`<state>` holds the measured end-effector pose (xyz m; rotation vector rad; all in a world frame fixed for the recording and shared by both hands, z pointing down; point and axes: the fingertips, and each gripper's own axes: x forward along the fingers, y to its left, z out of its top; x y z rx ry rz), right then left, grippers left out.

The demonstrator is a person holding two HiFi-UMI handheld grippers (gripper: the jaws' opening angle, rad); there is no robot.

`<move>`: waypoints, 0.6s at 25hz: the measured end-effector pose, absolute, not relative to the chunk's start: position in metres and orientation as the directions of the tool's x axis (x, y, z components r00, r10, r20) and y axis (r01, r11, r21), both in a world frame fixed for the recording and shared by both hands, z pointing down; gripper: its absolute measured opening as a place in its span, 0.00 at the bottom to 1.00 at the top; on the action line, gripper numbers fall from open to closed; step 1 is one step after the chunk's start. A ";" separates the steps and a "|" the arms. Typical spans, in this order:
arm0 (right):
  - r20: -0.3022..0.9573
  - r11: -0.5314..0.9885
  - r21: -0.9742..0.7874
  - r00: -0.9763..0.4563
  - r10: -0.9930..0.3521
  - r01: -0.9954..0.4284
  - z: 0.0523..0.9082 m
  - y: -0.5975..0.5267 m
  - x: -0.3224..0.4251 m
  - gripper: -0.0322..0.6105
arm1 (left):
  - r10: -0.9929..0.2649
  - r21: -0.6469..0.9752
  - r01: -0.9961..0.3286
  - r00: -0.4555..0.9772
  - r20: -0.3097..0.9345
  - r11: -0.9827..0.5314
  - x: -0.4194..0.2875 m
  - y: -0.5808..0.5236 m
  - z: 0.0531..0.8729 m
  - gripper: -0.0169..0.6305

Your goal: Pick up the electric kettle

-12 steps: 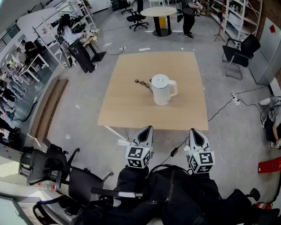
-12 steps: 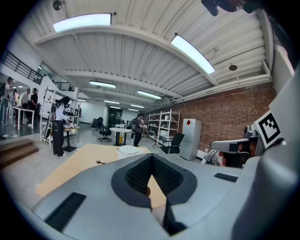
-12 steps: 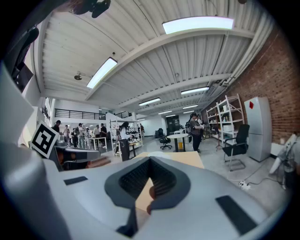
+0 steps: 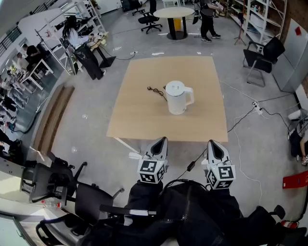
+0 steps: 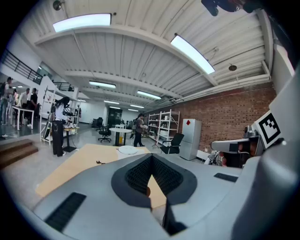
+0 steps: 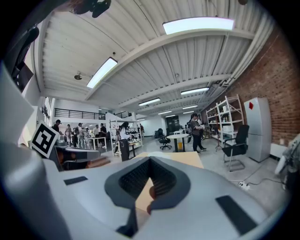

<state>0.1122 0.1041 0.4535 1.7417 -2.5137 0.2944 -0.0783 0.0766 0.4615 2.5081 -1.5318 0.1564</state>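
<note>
A white electric kettle (image 4: 178,97) with its lid shut stands upright near the middle of the light wooden table (image 4: 139,120), handle turned to the right. Its black cord (image 4: 156,91) lies on the tabletop to its left. Both grippers hang short of the table's near edge, above the person's dark lap. The left gripper (image 4: 161,140) and the right gripper (image 4: 214,142) point toward the table, jaws shut and empty. In the left gripper view the jaws (image 5: 151,158) meet at their tips, and the kettle's lid (image 5: 127,149) shows just beyond them. The right gripper (image 6: 150,159) is shut too.
Black office chairs (image 4: 53,182) crowd the floor at the lower left. A white power strip and cables (image 4: 256,108) lie on the floor to the right of the table. A black chair (image 4: 262,56) stands at the far right, a round table (image 4: 174,13) and a standing person (image 4: 208,14) beyond.
</note>
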 end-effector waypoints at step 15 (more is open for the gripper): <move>0.165 0.327 -0.105 -0.341 -0.925 -0.939 0.454 0.107 0.115 0.05 | -0.863 0.105 -0.885 0.466 0.197 -0.454 -0.073 0.080 0.461 0.03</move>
